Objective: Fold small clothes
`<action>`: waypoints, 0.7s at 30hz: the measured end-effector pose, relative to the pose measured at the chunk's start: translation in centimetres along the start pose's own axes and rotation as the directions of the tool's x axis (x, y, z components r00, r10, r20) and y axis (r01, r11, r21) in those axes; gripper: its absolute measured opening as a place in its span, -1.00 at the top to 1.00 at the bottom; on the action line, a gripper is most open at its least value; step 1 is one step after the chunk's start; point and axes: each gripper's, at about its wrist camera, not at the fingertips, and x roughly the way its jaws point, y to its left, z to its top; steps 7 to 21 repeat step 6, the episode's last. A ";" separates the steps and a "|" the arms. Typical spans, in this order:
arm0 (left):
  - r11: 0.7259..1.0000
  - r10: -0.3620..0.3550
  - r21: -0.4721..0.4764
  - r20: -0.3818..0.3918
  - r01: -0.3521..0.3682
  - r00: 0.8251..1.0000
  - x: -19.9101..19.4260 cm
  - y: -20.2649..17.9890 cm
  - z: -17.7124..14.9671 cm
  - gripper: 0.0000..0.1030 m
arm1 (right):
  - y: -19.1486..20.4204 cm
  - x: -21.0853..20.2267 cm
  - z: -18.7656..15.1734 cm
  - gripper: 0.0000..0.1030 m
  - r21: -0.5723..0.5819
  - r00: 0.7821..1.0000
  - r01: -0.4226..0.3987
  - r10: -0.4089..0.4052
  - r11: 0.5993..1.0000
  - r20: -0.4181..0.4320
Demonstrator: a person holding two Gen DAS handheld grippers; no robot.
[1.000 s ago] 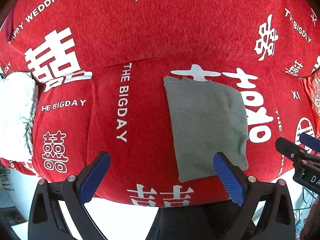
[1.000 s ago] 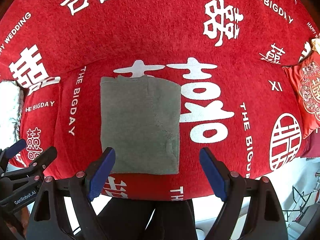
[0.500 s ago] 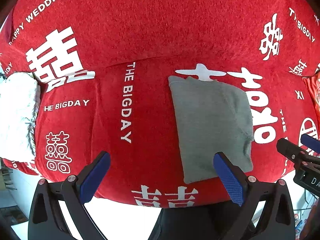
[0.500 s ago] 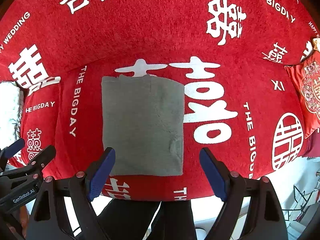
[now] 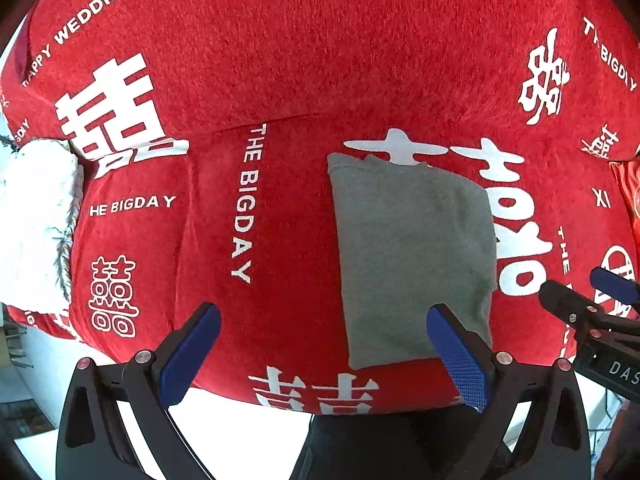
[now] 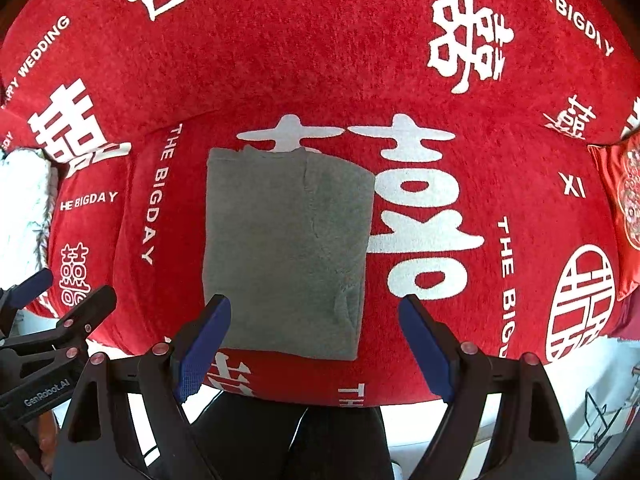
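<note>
i see the folded grey garment (image 6: 286,252) lying flat on the red printed cover (image 6: 360,60), long axis running away from me. my left gripper (image 5: 324,356) and right gripper (image 6: 316,344) both hang spread apart, empty (nothing has really shifted since a second ago).

One grey garment (image 6: 286,252), two tongs (image 5: 320,354) (image 6: 316,340).

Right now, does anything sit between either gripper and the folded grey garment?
Nothing visible does. The grey garment lies bare on the red cover, and both the left gripper and right gripper hover open above it.
</note>
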 end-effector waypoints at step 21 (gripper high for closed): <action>0.999 0.000 -0.034 -0.015 0.000 1.000 -0.3 -0.5 0.0 -1.00 | -0.4 -0.4 0.5 -0.71 -0.028 1.000 -0.015 0.015 0.999 0.002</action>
